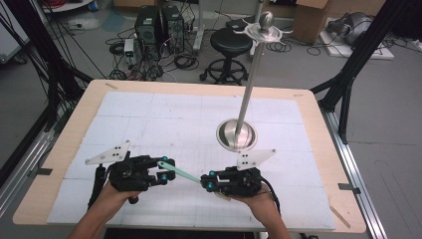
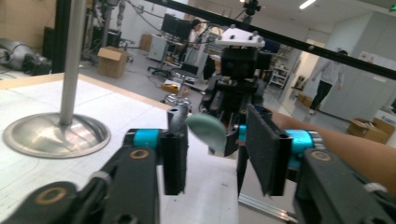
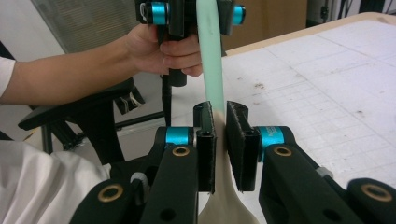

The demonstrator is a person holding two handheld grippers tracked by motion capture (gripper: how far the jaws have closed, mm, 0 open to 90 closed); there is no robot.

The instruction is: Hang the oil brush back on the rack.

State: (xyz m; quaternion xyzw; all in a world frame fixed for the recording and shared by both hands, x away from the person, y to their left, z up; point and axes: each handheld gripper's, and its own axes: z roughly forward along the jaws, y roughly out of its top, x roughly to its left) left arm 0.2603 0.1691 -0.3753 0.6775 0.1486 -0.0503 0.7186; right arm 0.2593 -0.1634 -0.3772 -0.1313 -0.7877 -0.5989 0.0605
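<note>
The right gripper (image 3: pixel 220 140) has its fingers (image 3: pixel 205 144) pinched on a slim spatula (image 3: pixel 209 70), gripping it where the pale green handle meets a cream, flaring blade that widens below the fingers. Holding it at that neck keeps the long handle sticking straight out ahead, free for the other hand to take.

The left gripper (image 2: pixel 219 149) faces it with fingers (image 2: pixel 175 154) spread; the rounded green handle tip (image 2: pixel 208 130) sits between them, and I cannot tell whether it touches either pad. That looks like a handover set up in mid-air: one side clamped, the other open around the free end, ready to close.

In the high view the spatula (image 1: pixel 180 174) bridges the left gripper (image 1: pixel 161 172) and right gripper (image 1: pixel 208 182), raised a little off the table (image 1: pixel 64 149), near its front edge and between the person's hands. Keeping it lifted lets both pairs of fingers reach around it without scraping the gridded mat (image 1: pixel 149 109).

Behind them, well apart, stands a metal stand (image 1: pixel 237 135) with a tall pole and hooks at its top, probably where the spatula is meant to hang.
</note>
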